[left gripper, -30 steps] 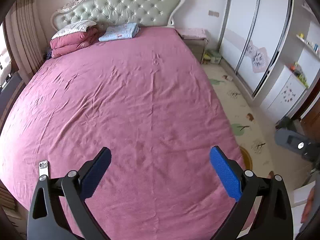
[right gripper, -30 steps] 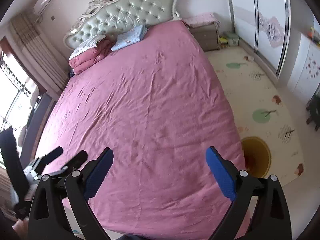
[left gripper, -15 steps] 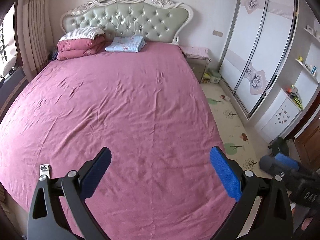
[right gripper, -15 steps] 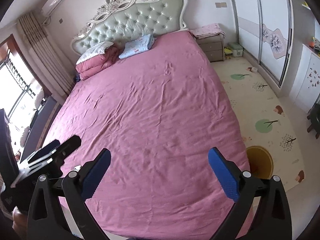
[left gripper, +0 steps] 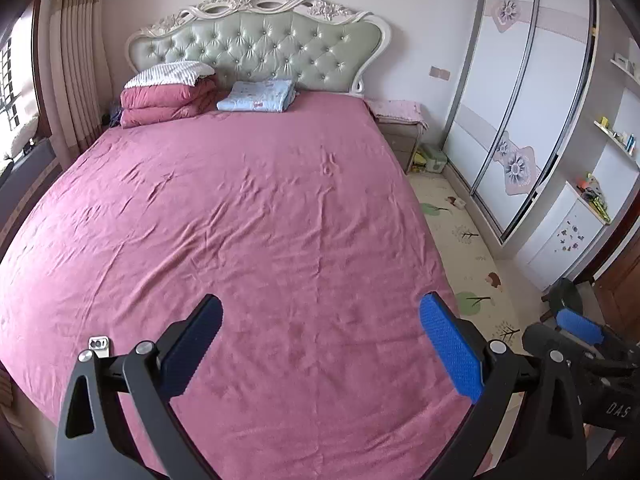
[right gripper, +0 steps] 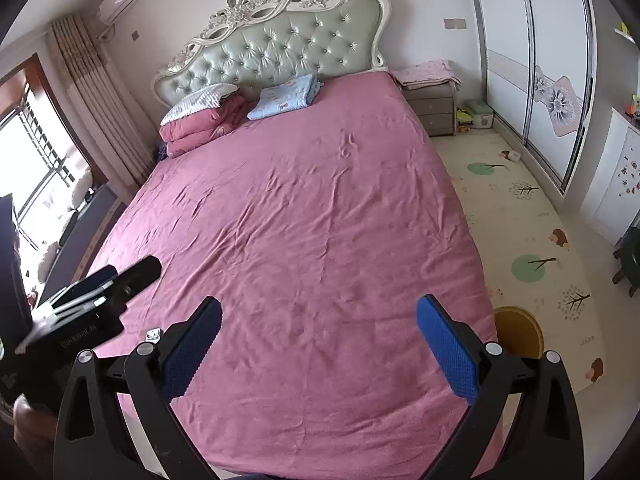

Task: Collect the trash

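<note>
A small silver and white packet [left gripper: 99,344] lies on the pink bedsheet near the bed's near left corner; it also shows in the right wrist view [right gripper: 153,335]. My left gripper [left gripper: 320,340] is open and empty, held above the foot of the bed, with the packet just left of its left finger. My right gripper [right gripper: 318,340] is open and empty, also above the foot of the bed, to the right of the left one. The right gripper also shows at the left wrist view's right edge [left gripper: 576,326].
The pink bed [left gripper: 240,208] fills the middle, with folded quilts [left gripper: 164,100] and a blue folded blanket [left gripper: 256,96] by the headboard. A patterned floor mat [right gripper: 520,216], a nightstand [right gripper: 434,104], a green box [right gripper: 480,114], a small item [right gripper: 510,155] by the wardrobe and a stool [right gripper: 630,256] lie right.
Both grippers have tilted up and drawn back, so more of the headboard and room shows. Both stay open. The right gripper has come further into the left wrist view.
</note>
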A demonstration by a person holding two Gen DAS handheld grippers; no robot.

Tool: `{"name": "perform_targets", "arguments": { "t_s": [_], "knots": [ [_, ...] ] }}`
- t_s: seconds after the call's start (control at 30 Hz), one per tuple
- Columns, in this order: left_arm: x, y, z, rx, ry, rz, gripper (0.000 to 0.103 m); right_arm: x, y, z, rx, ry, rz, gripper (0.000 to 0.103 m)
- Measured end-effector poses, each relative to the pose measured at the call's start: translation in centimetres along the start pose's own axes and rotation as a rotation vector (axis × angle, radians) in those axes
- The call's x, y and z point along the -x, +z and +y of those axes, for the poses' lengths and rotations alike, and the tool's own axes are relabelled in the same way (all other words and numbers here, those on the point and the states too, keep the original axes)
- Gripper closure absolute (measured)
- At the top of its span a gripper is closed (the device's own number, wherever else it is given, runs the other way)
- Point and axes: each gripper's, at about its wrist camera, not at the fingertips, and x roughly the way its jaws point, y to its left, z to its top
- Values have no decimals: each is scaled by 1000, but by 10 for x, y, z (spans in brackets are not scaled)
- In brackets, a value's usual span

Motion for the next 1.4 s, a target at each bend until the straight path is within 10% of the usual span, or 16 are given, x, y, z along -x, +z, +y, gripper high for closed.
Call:
{"name": "perform_targets", "arguments": {
  "t_s": [1.4],
  "knots": [
    [-4,-3,5,31,-31,36,4,0,-4,-8,-32,0,2,9]
  ]
}}
